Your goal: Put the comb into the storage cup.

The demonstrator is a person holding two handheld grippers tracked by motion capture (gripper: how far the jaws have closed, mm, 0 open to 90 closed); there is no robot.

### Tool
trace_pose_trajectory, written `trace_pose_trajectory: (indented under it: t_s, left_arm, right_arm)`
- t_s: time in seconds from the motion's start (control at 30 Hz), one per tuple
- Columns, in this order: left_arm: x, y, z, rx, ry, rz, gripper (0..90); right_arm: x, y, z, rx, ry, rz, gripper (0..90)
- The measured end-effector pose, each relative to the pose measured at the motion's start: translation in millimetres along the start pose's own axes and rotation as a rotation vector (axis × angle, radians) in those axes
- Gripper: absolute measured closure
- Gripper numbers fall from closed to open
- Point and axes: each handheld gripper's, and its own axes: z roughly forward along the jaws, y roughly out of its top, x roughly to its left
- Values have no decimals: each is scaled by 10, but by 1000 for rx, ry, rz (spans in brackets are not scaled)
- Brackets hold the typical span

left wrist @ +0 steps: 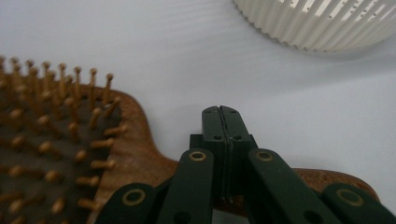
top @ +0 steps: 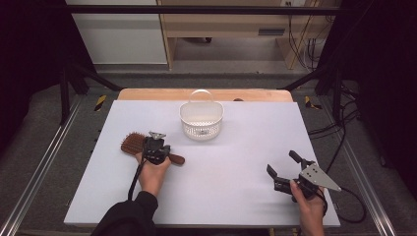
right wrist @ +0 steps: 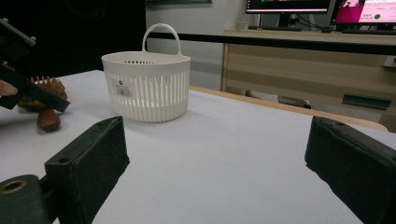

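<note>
A wooden hairbrush lies bristles-up at the left of the white table, its handle pointing right. My left gripper sits right over the neck of the hairbrush. In the left gripper view its jaws are pressed flat together with nothing between them, and the handle passes beneath. A white slotted basket with a hoop handle stands at the middle back. My right gripper rests at the front right, wide open and empty. In the right gripper view it faces the basket and the hairbrush.
The white sheet covers a wooden table whose far edge shows behind the basket. Black frame bars and cables flank both sides. Bare white surface lies between the two grippers. The basket wall is near my left gripper.
</note>
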Motion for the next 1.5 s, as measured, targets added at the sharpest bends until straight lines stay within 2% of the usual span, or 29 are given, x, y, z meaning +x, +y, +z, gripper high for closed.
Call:
trace_pose_trajectory:
  t_s: [0.3, 0.73, 1.0, 1.5]
  left_arm:
    - [66, -202, -236, 19, -43, 32, 898]
    - [341, -381, -431, 39, -33, 45, 898]
    - [552, -468, -515, 28, -25, 30, 897]
    - [712, -504, -591, 29, -9, 73, 898]
  right_arm:
    - [9, 4, 0, 2, 3, -4, 59]
    - [12, -3, 11, 6, 5, -6, 58]
    - [32, -16, 46, 15, 14, -10, 58]
    - [43, -19, 57, 19, 17, -19, 58]
